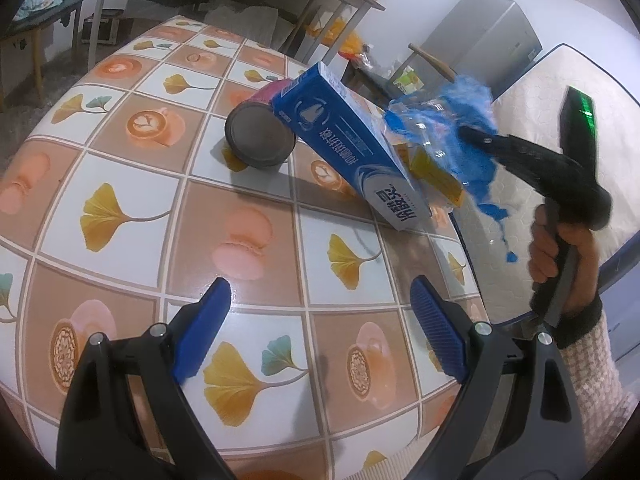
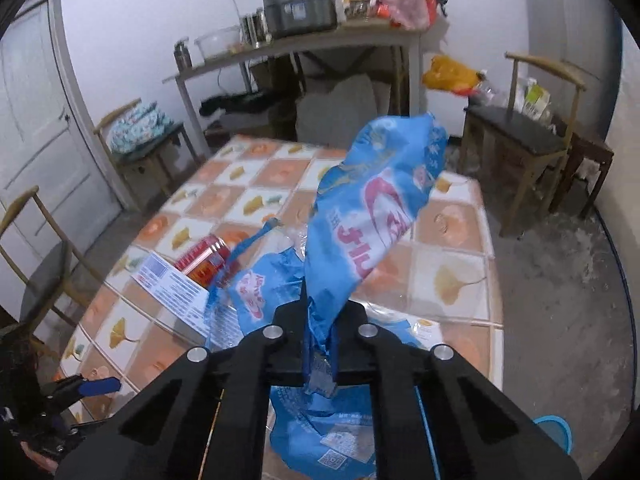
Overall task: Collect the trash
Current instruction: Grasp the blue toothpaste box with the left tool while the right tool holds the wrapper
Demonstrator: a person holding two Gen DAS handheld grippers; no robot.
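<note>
Leaning on a can, a blue box flanks the wrapper

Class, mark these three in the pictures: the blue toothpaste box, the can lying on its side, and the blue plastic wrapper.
blue toothpaste box [image 1: 348, 148], left wrist view, its broad printed face.
can [image 1: 258, 136], left wrist view, its round dark end.
blue plastic wrapper [image 2: 372, 216], right wrist view, its printed middle.
</note>
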